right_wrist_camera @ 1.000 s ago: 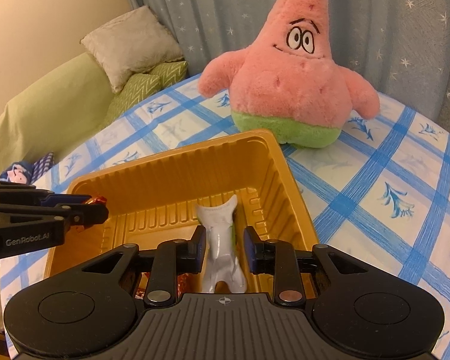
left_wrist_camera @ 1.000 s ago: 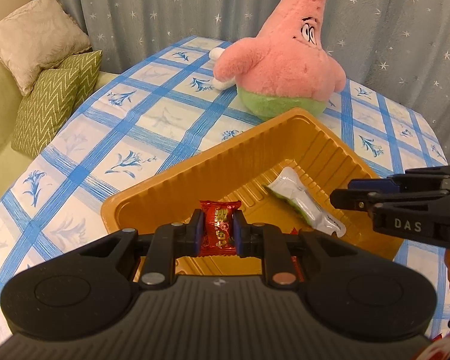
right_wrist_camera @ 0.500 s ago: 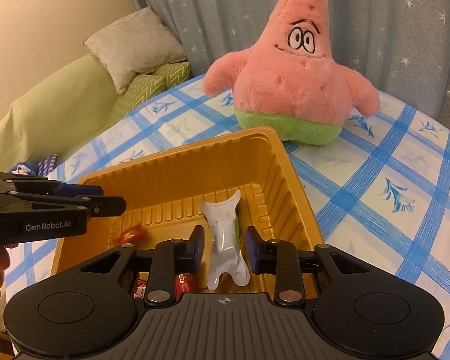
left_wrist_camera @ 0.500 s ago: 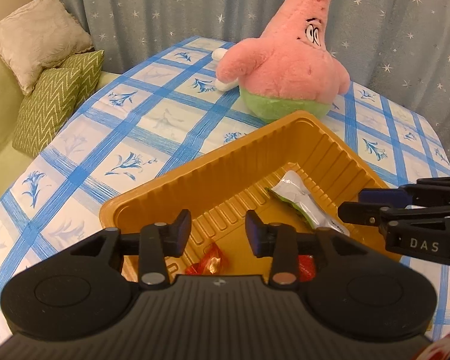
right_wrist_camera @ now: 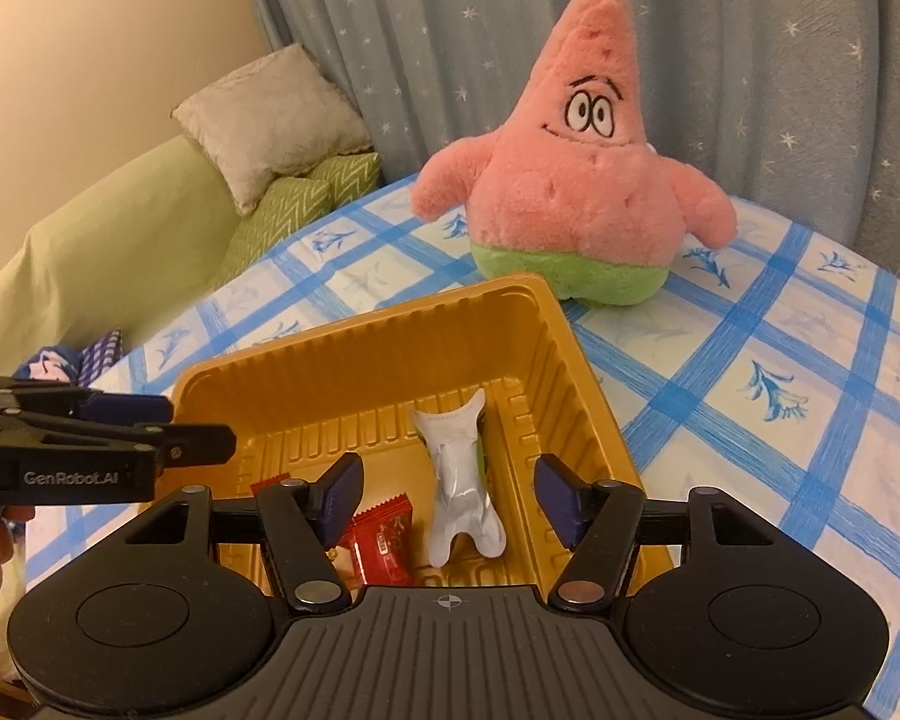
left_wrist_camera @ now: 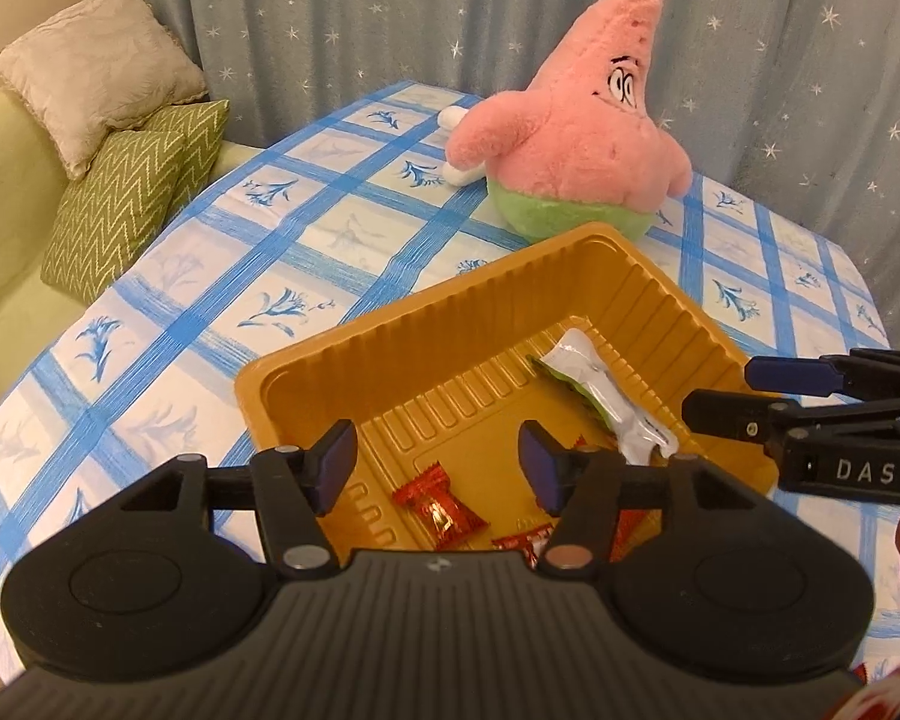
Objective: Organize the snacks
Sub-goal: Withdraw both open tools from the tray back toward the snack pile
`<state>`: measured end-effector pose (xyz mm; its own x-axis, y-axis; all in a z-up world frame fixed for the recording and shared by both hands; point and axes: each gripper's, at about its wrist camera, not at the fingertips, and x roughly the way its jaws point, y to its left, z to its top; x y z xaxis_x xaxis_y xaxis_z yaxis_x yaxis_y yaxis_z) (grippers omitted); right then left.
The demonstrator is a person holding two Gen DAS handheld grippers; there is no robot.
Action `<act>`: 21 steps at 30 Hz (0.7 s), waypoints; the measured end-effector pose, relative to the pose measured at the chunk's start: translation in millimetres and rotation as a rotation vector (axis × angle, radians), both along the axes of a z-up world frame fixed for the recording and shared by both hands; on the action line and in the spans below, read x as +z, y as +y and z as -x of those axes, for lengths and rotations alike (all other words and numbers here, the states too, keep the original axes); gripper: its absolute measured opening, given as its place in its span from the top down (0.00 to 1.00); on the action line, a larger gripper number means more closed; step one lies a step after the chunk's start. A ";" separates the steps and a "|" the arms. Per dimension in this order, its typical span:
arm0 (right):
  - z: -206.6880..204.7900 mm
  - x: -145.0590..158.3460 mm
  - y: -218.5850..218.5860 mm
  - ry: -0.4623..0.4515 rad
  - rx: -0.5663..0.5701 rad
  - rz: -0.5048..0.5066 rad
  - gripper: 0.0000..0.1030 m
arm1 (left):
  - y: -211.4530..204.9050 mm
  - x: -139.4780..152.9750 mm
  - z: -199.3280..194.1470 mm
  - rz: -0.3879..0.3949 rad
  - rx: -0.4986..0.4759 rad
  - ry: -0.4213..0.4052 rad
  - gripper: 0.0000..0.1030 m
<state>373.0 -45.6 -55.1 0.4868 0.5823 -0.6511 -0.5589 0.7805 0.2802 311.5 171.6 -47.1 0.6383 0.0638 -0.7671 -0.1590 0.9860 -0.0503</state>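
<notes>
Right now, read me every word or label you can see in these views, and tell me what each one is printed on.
"DAS": white letters on the side of the right gripper.
"GenRobot.AI": white letters on the side of the left gripper.
Print on the red candy wrappers in the gold tray: too small and blurred to read.
The silver snack packet: no readable text.

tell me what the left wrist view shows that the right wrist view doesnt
Only the left wrist view: the left gripper head-on, jaws opening with nothing between them, above a twisted red candy; the right gripper enters side-on.

Only the right wrist view: the right gripper head-on, jaws opening, the silver packet lying loose below and between them; a blue patterned cloth at the table's far edge.

Both: the gold tray, the silver packet, red snacks, the pink star plush, checked tablecloth, cushions and curtain.
</notes>
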 end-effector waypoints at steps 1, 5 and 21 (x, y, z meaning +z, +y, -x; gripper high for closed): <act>2.2 1.6 -2.2 0.000 -0.004 -0.006 0.38 | -1.0 1.9 3.5 0.000 0.004 0.000 0.42; 13.5 10.1 -12.7 -0.019 -0.023 -0.027 0.28 | -5.0 10.9 19.5 0.012 0.021 -0.007 0.41; 79.5 46.5 -59.0 -0.065 -0.034 -0.091 0.21 | -44.5 44.1 98.7 0.020 -0.018 -0.065 0.39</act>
